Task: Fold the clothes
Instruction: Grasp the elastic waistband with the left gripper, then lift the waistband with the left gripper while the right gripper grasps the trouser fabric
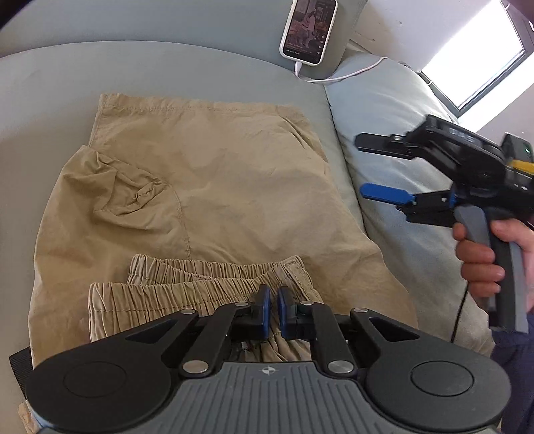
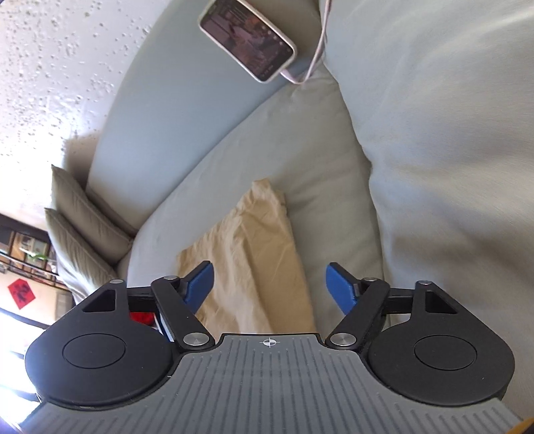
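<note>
Tan shorts (image 1: 207, 187) lying flat on the pale blue sofa seat (image 1: 43, 100), hem toward the backrest, waistband (image 1: 213, 283) at the near edge of the seat, right side close against a grey cushion (image 1: 393, 140)

Left gripper (image 1: 270, 300) low over the waistband, jaws nearly together with gathered elastic seemingly pinched between the blue pads; real grip hard to confirm, since a narrow slit shows between the tips

Right gripper (image 2: 268, 287) clear of the cloth, jaws apart and empty, held by a hand (image 1: 480, 257) above the right edge of the shorts beside the cushion

To do this step well, probably: bring the right gripper down to the waistband's right corner, level with the left, bite through both layers, then lift both ends evenly and carry them toward the hem so the fold lands square. Worth keeping clear of the cushion, and worth taking enough elastic to stop it slipping out

Cloth thin, matte, lightly creased, likely limp and quick to bunch; waistband thick and ruffled, an easier hold than the plain fabric; one side already turned over, with a puckered stitched edge showing. Sofa cover smooth and soft. Glossy phone (image 1: 308, 31) propped on the backrest, white cable (image 1: 347, 75) trailing to the cushion, well apart from the shorts
</note>
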`<state>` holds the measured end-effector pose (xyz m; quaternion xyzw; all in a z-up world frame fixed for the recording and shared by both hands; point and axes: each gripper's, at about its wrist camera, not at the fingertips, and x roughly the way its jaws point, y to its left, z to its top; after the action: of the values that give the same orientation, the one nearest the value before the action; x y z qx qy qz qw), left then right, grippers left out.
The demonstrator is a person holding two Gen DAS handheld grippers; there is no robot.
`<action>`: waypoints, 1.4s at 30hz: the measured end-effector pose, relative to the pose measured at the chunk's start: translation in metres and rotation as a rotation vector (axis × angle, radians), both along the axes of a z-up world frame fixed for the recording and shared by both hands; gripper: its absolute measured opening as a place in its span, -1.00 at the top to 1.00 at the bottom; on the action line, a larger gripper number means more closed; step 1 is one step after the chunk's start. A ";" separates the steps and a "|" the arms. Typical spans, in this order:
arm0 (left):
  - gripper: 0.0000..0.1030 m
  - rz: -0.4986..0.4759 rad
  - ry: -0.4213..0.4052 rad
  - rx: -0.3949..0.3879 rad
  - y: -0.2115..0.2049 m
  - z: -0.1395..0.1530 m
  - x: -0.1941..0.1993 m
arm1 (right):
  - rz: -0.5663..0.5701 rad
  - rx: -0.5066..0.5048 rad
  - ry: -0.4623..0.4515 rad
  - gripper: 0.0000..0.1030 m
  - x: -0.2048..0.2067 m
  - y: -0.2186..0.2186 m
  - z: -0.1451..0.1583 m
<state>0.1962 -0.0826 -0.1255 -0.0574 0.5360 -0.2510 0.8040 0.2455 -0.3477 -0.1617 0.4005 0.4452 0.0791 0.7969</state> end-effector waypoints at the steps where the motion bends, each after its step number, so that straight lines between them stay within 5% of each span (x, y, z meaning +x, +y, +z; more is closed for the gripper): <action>1: 0.76 -0.003 0.000 0.002 0.000 0.000 0.000 | 0.007 -0.007 0.012 -0.38 0.010 0.002 -0.009; 4: 0.76 -0.015 -0.007 0.007 0.000 0.000 0.000 | 0.019 -0.005 0.020 -0.25 0.034 0.007 -0.030; 10: 0.76 -0.015 0.007 -0.027 0.008 -0.002 0.003 | 0.077 0.205 0.001 -0.24 0.073 0.003 -0.064; 18: 0.75 -0.025 -0.017 -0.011 0.006 0.001 -0.004 | 0.172 0.203 -0.028 -0.21 0.103 0.016 -0.070; 20: 0.75 -0.027 -0.021 -0.007 0.005 0.002 -0.006 | 0.200 0.152 -0.035 -0.06 0.104 0.023 -0.065; 22: 0.74 -0.032 -0.026 -0.002 0.006 0.003 -0.008 | 0.211 0.068 -0.019 0.91 0.104 0.028 -0.062; 23: 0.74 -0.033 -0.028 0.002 0.007 0.003 -0.008 | 0.208 0.046 -0.019 0.92 0.101 0.030 -0.059; 29: 0.74 -0.041 -0.050 0.055 0.001 0.008 -0.010 | 0.213 -0.073 -0.222 0.94 0.059 0.046 0.012; 34: 0.75 0.053 -0.087 0.037 0.019 0.036 -0.037 | 0.310 -0.193 -0.372 0.94 -0.010 0.072 0.084; 36: 0.32 0.075 -0.135 0.000 0.040 0.055 -0.064 | 0.342 -0.240 -0.424 0.94 -0.042 0.082 0.105; 42: 0.06 0.273 -0.097 -0.186 0.146 0.084 -0.147 | 0.490 -0.411 -0.486 0.94 -0.148 0.112 0.122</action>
<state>0.0495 0.0635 -0.0415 -0.1916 0.4585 -0.1905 0.8466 0.0973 -0.2358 -0.0394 0.0845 0.3326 0.2686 0.9001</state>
